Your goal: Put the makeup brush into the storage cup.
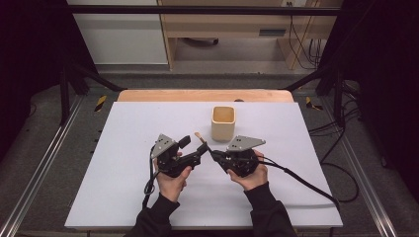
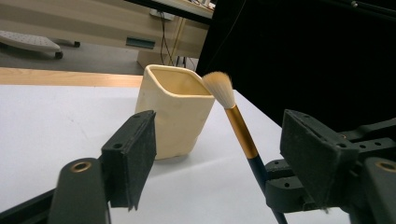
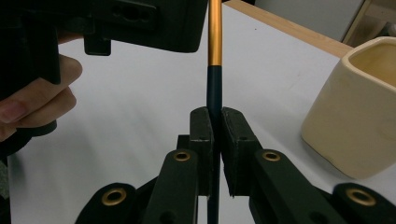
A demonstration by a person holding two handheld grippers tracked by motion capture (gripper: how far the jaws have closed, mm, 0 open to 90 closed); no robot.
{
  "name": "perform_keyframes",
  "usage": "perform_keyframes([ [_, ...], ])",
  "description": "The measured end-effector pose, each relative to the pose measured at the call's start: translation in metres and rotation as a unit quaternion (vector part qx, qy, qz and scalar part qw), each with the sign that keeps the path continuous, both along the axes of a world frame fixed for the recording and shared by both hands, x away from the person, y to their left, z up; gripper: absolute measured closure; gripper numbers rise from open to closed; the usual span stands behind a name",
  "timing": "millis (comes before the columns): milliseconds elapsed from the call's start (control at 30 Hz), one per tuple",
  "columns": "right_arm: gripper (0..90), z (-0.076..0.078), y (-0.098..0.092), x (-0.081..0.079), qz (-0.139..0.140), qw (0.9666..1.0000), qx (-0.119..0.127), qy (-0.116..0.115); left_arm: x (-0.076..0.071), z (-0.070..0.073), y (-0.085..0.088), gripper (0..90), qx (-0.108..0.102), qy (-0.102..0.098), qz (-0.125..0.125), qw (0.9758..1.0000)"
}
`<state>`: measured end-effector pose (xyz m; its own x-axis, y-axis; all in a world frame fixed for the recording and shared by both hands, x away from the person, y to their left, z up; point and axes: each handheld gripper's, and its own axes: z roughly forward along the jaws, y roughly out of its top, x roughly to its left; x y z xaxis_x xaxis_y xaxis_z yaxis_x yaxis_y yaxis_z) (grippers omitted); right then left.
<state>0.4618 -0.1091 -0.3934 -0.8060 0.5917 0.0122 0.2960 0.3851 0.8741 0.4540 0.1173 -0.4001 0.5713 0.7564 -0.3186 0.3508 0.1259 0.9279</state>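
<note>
A makeup brush with pale bristles, a gold ferrule and a dark handle stands upright and tilted. My right gripper is shut on its dark handle, low down. In the high view the right gripper holds the brush near the table's middle. My left gripper is open, its jaws either side of the brush and touching neither side. From above, the left gripper sits just left of the brush. A cream square cup stands just behind the brush tip.
The white tabletop has a wooden strip along its far edge. The cup is close on the right gripper's right. A black cable trails right from the right gripper. Dark frame posts stand at both sides.
</note>
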Motion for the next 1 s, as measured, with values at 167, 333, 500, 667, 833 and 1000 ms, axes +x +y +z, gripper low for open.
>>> perform_keyframes([
  [167, 83.9, 0.0, 0.0, 0.0, 0.004, 1.0, 0.0, -0.002, 0.0, -0.001, -0.002, 31.3, 0.0, 0.001, 0.001, 1.0],
  [333, 84.0, 0.0, 0.001, -0.001, 0.004, 1.0, 0.002, -0.002, 0.0, -0.001, -0.005, 36.7, -0.004, 0.001, 0.002, 1.0],
  [500, 83.9, 0.0, 0.001, -0.001, 0.004, 1.0, 0.004, -0.004, -0.001, -0.003, -0.01, 42.3, -0.011, 0.01, 0.005, 0.9999],
  [667, 83.9, 0.0, 0.001, -0.002, 0.007, 1.0, 0.003, -0.006, -0.001, -0.004, -0.013, 48.6, -0.014, 0.014, 0.001, 0.9998],
  [833, 83.9, 0.0, 0.002, -0.002, 0.007, 0.9999, 0.004, -0.006, -0.002, -0.004, -0.013, 54.2, -0.02, 0.017, 0.001, 0.9997],
  [1000, 83.9, 0.0, 0.002, -0.002, 0.006, 0.9999, 0.004, -0.007, -0.003, -0.005, -0.014, 62.1, -0.025, 0.017, 0.0, 0.9995],
])
